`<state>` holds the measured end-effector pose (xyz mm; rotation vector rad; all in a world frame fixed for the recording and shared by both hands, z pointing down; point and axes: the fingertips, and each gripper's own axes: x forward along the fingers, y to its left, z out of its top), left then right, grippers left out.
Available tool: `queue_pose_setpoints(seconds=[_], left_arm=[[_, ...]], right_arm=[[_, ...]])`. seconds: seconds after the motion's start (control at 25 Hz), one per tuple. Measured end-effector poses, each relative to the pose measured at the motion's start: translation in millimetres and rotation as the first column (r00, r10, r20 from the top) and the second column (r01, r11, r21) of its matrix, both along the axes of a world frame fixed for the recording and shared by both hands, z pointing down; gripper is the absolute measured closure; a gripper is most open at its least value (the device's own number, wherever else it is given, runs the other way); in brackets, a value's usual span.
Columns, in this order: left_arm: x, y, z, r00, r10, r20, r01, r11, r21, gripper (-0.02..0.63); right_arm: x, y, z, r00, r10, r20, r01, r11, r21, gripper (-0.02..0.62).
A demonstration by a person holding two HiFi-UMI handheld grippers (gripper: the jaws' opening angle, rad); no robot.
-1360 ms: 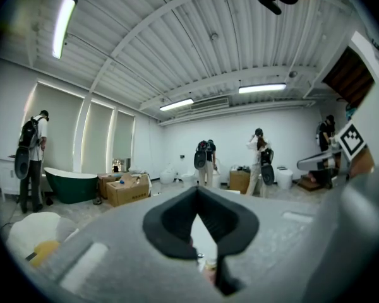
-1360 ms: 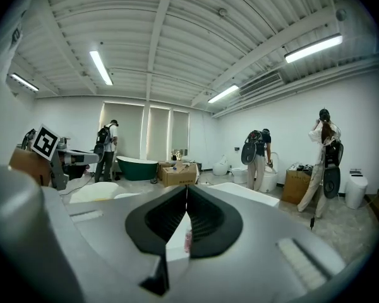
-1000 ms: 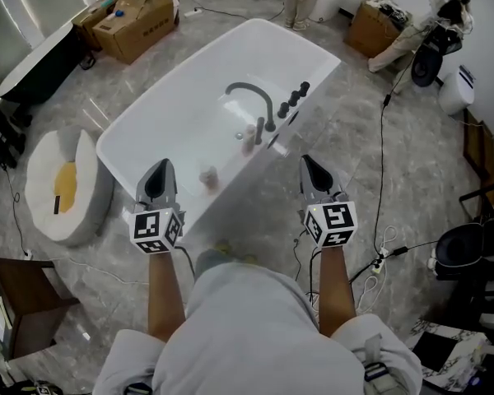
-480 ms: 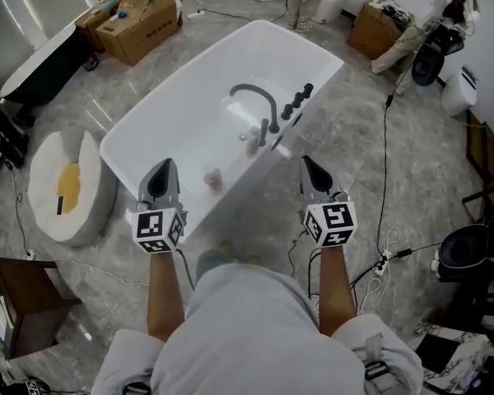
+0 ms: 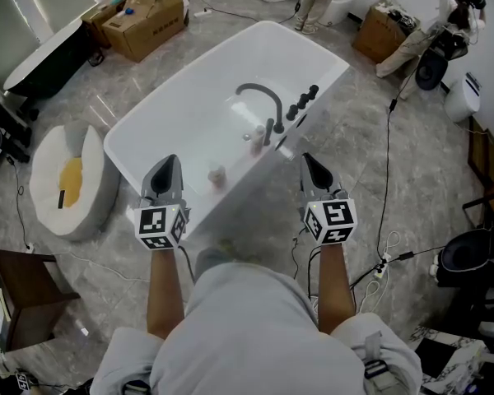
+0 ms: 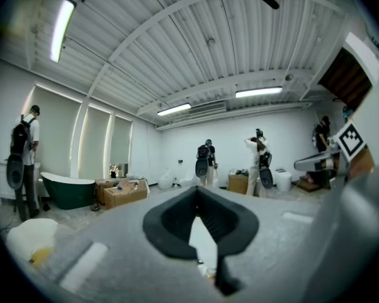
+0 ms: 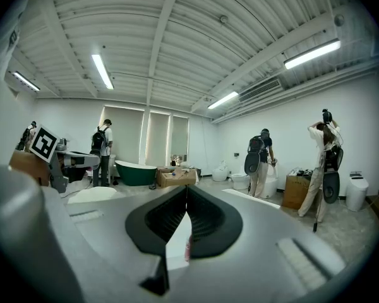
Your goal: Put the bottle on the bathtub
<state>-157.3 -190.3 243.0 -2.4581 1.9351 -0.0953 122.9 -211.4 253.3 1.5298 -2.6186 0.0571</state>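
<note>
We look down on a grey stone floor (image 5: 346,163). A big white tub (image 5: 206,97) stands on it, slanting from low left to high right. Left of the tub lies a round white cushion (image 5: 45,179) with a yellow patch on it. A dark tub (image 5: 41,56) stands farther off at the top left. Brown boxes (image 5: 148,11) sit on the floor past the far end of the white tub, and people (image 5: 306,5) stand up there too. A black cable (image 5: 387,163) runs over the floor on the right.

A bent grey tap (image 5: 259,97) stands on the right side of the tub and reaches in over it. Three dark knobs (image 5: 303,103) sit in a row just beside it on the rim.

We hold one tool in each hand, both pointing away from us. The left tool (image 5: 166,163) is at the near side of the tub. Its jaws are together at the tip and hold nothing. The right tool (image 5: 307,159) is over the floor just beside the tub. Its jaws meet at the tip too, with nothing in them.

The bottle (image 5: 217,174) is down inside the tub, on its bottom, close to the near wall. It is between the left tool and the tap, and it touches neither tool. It is too small for us to tell if it stands or lies. Another small thing (image 5: 255,137) sits in the tub under the tap.
</note>
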Motion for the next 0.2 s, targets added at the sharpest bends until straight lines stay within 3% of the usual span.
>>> queue_pose_setpoints(seconds=[0.2], left_arm=[[1.3,5.8,4.0,1.000,0.002,-0.002,-0.002,1.000,-0.002,0.609]], right_arm=[[-2.1,5.2,3.1,1.000,-0.005,0.001,0.005,1.000,0.000,0.592]])
